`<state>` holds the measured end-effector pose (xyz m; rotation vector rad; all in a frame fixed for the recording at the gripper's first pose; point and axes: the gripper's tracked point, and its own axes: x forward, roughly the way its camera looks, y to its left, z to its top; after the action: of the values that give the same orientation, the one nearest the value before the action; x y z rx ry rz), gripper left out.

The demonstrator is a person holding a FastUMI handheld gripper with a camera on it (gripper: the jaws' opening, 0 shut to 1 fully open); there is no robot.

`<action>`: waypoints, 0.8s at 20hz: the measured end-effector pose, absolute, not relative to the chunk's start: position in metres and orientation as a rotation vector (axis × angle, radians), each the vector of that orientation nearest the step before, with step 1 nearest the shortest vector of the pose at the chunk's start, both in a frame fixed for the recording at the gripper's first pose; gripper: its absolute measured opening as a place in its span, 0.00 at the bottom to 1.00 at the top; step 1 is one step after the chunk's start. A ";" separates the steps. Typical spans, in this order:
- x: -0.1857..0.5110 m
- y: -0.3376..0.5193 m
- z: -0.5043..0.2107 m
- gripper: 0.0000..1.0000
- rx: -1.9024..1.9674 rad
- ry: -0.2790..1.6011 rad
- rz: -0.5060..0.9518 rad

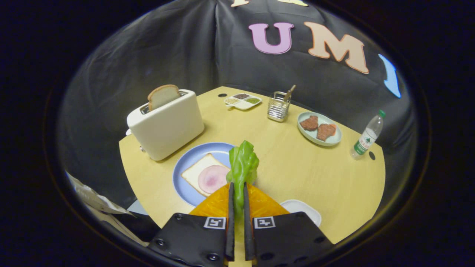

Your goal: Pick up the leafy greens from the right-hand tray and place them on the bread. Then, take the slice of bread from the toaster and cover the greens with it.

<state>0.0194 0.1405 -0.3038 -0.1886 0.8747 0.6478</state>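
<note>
My gripper (237, 189) is shut on the leafy greens (243, 163), which stick up green from between the two fingers, lifted above the table. Just ahead and to the left lies a blue plate (185, 167) holding a slice of bread (196, 168) with a round of pink ham (212, 178) on top. The greens hang beside the plate's right edge. Beyond the plate stands a white toaster (167, 128) with a slice of bread (162, 96) poking up out of its slot. An orange tray (217, 205) sits right under the fingers.
A small white dish (302, 209) lies right of the fingers. Farther off on the round wooden table (297, 170) are a plate of meat patties (319, 128), a metal utensil holder (279, 106), a divided condiment dish (243, 100) and a water bottle (367, 140).
</note>
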 end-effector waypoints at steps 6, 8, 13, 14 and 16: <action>0.019 0.182 -0.310 0.14 -0.202 0.888 0.710; 0.018 0.195 -0.313 0.14 -0.203 0.894 0.729; 0.012 0.222 -0.322 0.14 -0.215 0.915 0.779; 0.011 0.228 -0.324 0.14 -0.216 0.920 0.788; 0.008 0.237 -0.329 0.14 -0.212 0.934 0.809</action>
<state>0.0079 0.2370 -0.3293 -0.2120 0.9336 0.8086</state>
